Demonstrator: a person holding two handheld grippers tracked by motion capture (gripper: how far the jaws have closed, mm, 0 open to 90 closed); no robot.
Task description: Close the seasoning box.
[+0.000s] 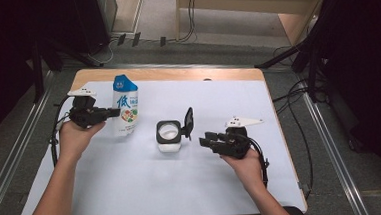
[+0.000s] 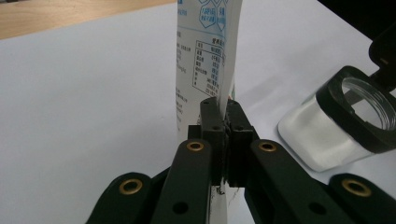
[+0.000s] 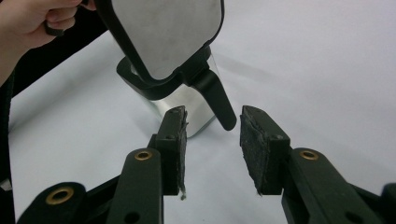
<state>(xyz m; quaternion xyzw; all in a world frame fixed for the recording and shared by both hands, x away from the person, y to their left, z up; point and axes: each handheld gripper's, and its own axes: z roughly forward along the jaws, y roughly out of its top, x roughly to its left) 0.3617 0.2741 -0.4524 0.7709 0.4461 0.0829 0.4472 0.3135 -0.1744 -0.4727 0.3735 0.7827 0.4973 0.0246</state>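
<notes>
A white and blue stand-up pouch (image 1: 126, 105) stands at the table's back left. My left gripper (image 1: 113, 112) is shut on its side seam, and in the left gripper view the pouch (image 2: 205, 60) rises straight from the closed jaws (image 2: 223, 114). A small clear jar (image 1: 168, 135) with a black rim and an upright flip lid (image 1: 188, 122) sits at the middle of the table. My right gripper (image 1: 205, 139) is open just right of the jar. In the right gripper view the jar (image 3: 189, 109) and its lid (image 3: 163, 32) stand just beyond the parted jaws (image 3: 212, 128), with nothing between them.
A white sheet (image 1: 183, 188) covers most of the table, with bare wood along the far edge (image 1: 176, 74). Cables lie on the floor beyond the table and trail from both grippers. The person's left hand (image 3: 28, 23) shows behind the jar.
</notes>
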